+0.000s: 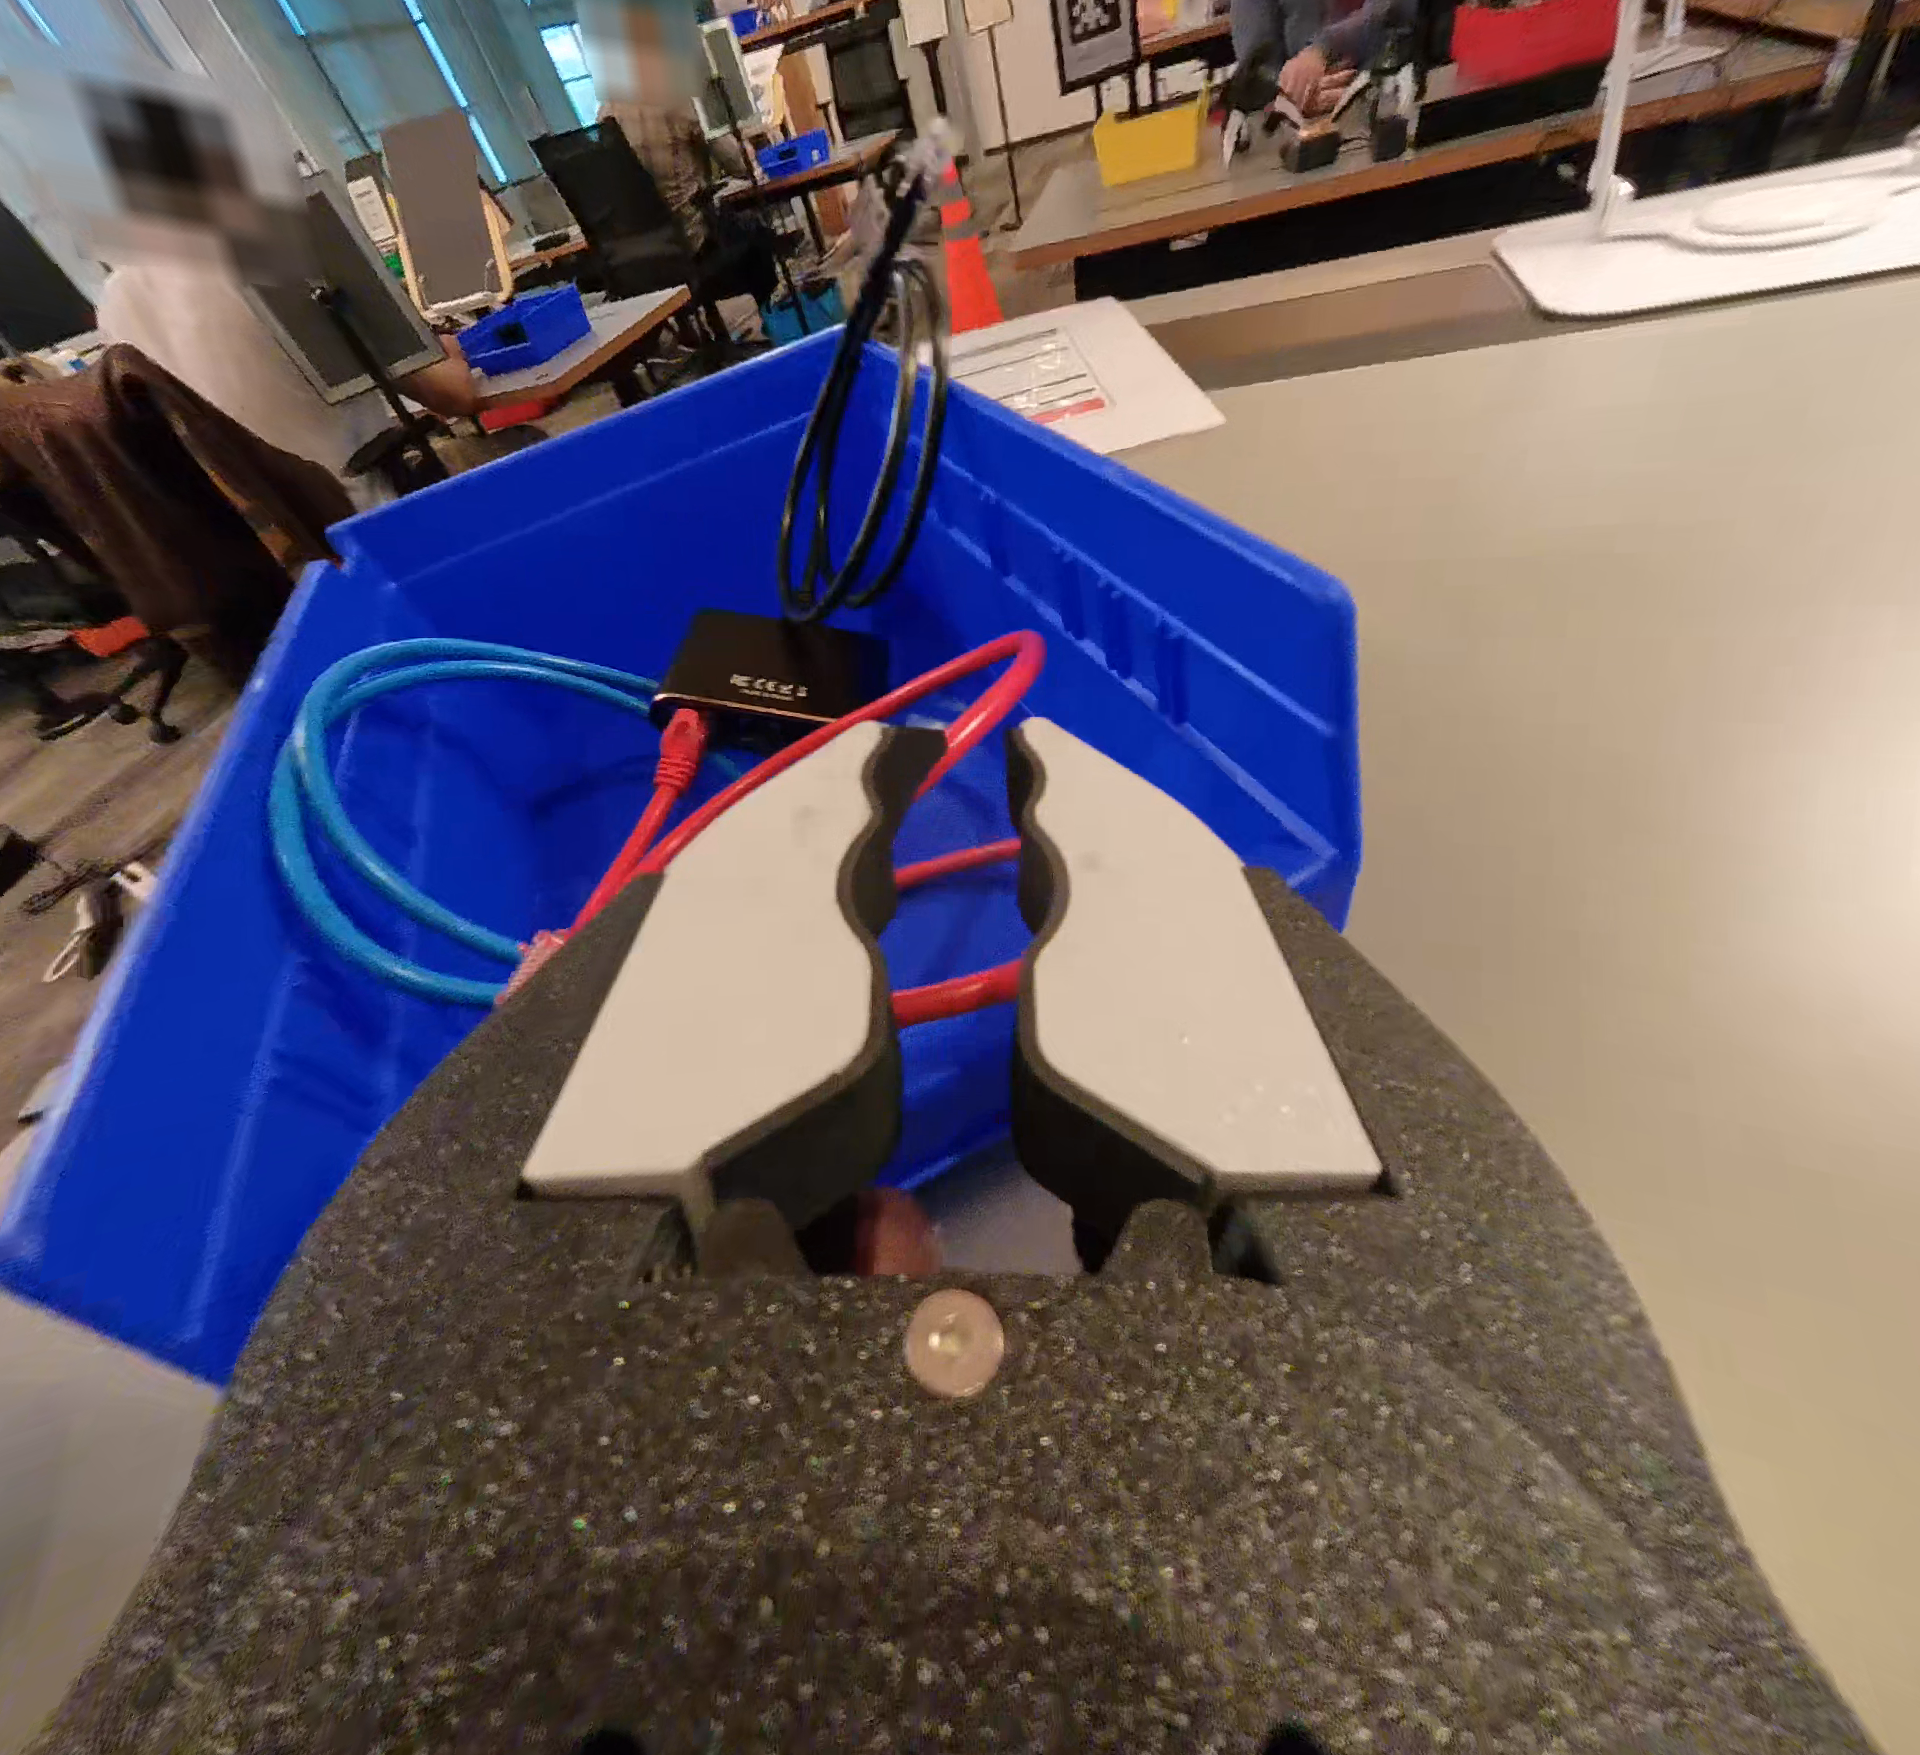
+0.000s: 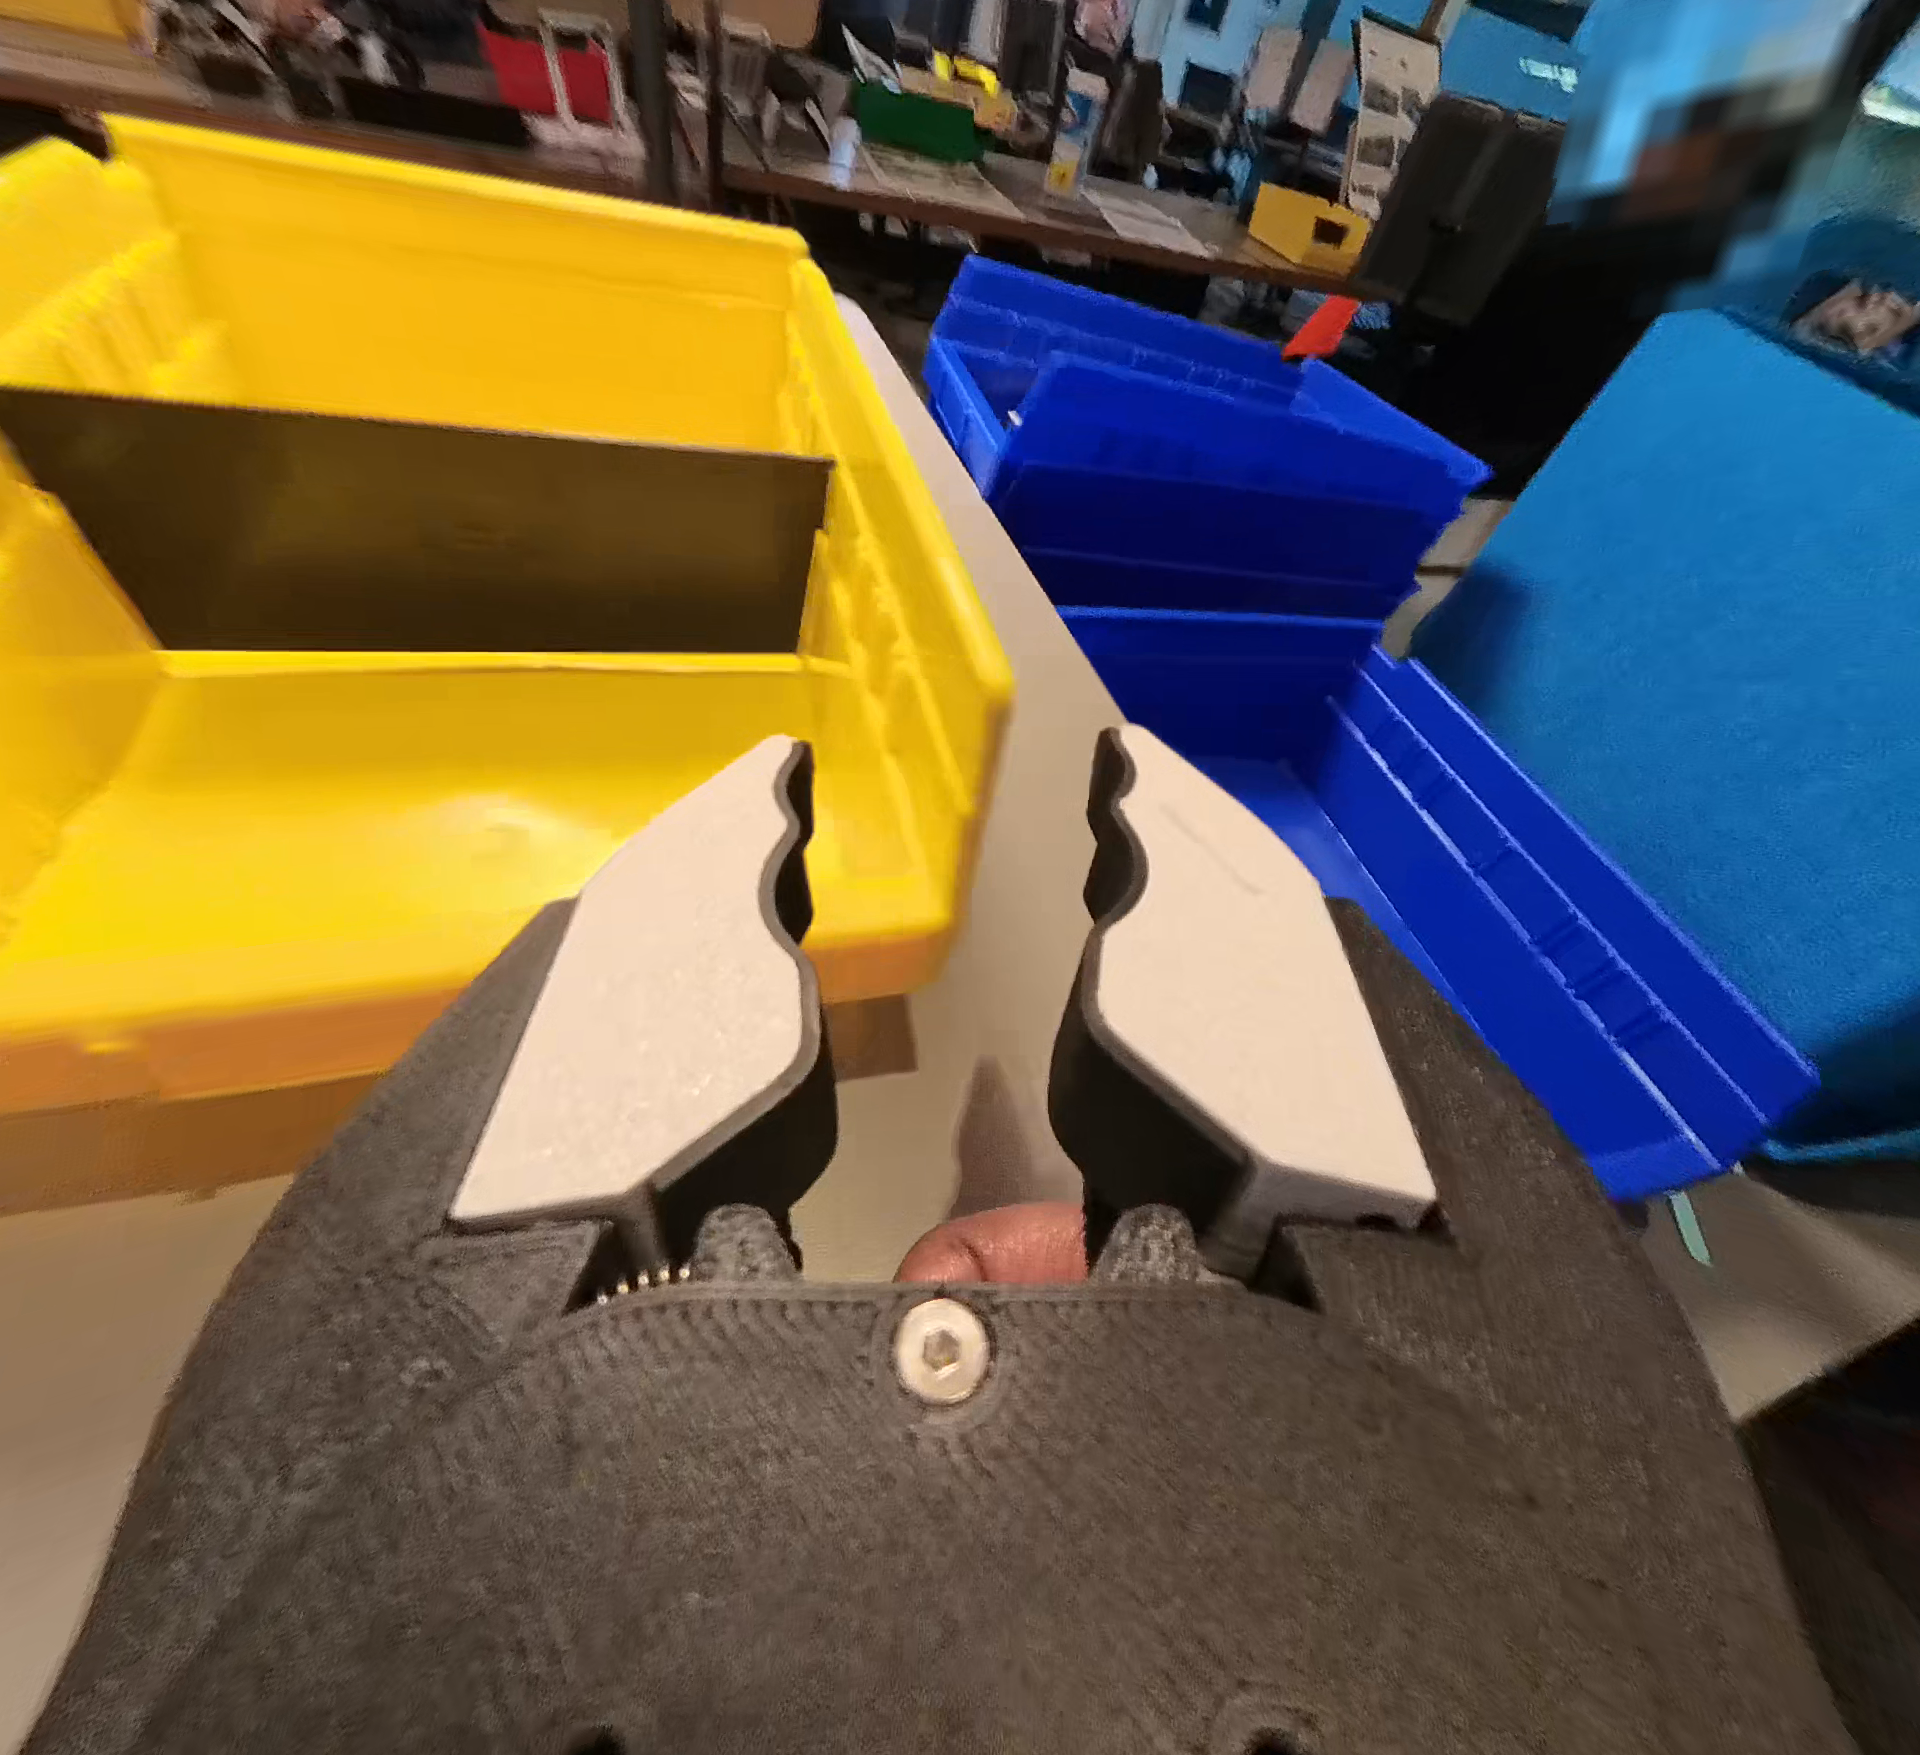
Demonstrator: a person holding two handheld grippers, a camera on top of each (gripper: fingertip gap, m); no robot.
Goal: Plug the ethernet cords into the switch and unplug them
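- Clearly the work stands at or near its start: the left gripper [image 1: 945, 760], with grey-faced fingers and a black speckled body, hovers over the open blue plastic bin [image 1: 1195, 625], its fingers apart with nothing between them.
- Inside that bin lies the small flat black ethernet switch [image 1: 769, 666], near the far wall.
- A red ethernet cord [image 1: 935, 687] loops in front of the switch; one red plug [image 1: 681, 749] sits against the switch's near edge, though whether it is seated in a port cannot be told.
- A light blue ethernet cord [image 1: 343, 832] coils along the bin's left side, and a thin black cord [image 1: 862, 479] rises above the rim, its clear plug in the air.
- The right gripper [image 2: 951, 770], also spread wide and empty, points elsewhere, at a yellow plastic bin with a dark divider [image 2: 894, 562] and stacked blue bins [image 2: 1226, 479] on the grey table [image 2: 997, 542].
- Likely next, a gripper must close on a plug just behind its head, while the switch is steadied so it does not slide.
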